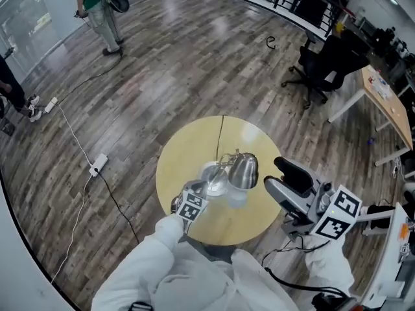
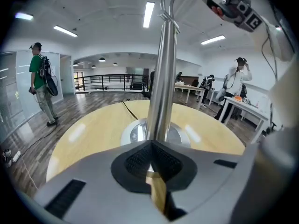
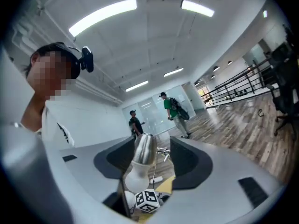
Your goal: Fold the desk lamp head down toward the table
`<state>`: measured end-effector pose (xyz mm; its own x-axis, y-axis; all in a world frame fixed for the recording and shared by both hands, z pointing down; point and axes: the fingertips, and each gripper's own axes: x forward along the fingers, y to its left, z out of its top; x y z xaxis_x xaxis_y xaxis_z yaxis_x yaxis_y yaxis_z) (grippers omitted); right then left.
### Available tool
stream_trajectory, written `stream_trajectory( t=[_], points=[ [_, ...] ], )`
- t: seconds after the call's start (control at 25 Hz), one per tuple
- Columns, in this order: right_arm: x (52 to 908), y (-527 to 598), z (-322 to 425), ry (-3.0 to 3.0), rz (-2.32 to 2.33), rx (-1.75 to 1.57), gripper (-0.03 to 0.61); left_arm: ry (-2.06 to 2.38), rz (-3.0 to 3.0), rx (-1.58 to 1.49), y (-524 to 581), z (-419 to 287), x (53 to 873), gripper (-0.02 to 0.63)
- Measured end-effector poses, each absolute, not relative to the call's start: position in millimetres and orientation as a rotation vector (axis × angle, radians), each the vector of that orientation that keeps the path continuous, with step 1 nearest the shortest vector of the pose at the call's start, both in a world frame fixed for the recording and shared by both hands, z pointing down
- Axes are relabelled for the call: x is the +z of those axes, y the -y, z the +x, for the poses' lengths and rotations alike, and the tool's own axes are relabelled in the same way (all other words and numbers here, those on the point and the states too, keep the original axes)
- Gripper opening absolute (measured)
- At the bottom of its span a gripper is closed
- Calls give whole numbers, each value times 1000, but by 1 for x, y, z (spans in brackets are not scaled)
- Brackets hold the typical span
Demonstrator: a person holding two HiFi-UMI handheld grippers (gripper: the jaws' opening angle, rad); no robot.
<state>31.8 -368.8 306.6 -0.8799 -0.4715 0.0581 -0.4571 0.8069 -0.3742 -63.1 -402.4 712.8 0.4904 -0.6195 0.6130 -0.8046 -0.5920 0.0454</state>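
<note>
Two handheld grippers work at one round pale-yellow counter [image 1: 185, 148], which stands on a grey wood-plank floor [image 1: 162, 57]. A chrome desk lamp [image 1: 227, 173] stands near the counter's middle. It has a round silver base [image 1: 211, 173], an upright polished pole [image 2: 161, 78] and a bell-shaped chrome head [image 1: 244, 171]. In the head view the chrome head sits just right of the base, raised off the counter top. A thin black cable [image 1: 221, 135] runs from the base to the counter's far edge. The left gripper [image 1: 200, 190] is low over the near side of the counter, aimed at the foot of the pole. Its black-padded fingers [image 2: 135, 160] are closed tip to tip with nothing between them. The pole rises just beyond the tips; whether they touch it cannot be told. The right gripper [image 1: 272, 173] hangs off the counter's right edge, apart from the lamp, its fingers spread wide and empty. The right gripper view looks between those fingers at the chrome head, with a white rounded part [image 3: 132, 178] under it. The left gripper's marker cube [image 3: 149, 200] shows lower down. In the background are a black office chair [image 1: 324, 67], a white power strip [image 1: 98, 164] with its cord on the floor, and a person in a green top [image 1: 97, 11] at the far side.
</note>
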Motion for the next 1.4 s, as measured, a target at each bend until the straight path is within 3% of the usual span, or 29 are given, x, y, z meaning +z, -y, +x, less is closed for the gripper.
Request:
stream_trajectory(
  t=[0.52,1.08,1.4],
  points=[
    [314,368,-29,-3336,-370,-845,221,1116,2432,792,402,-61,720,-2],
    [401,264,-14,-3242,-788,-395,221,1073,2433,845,402,-63,724,-2],
    [417,254,-5,-3088,-942,-307,221,1070,2427,858,403,-57,722,-2]
  ],
)
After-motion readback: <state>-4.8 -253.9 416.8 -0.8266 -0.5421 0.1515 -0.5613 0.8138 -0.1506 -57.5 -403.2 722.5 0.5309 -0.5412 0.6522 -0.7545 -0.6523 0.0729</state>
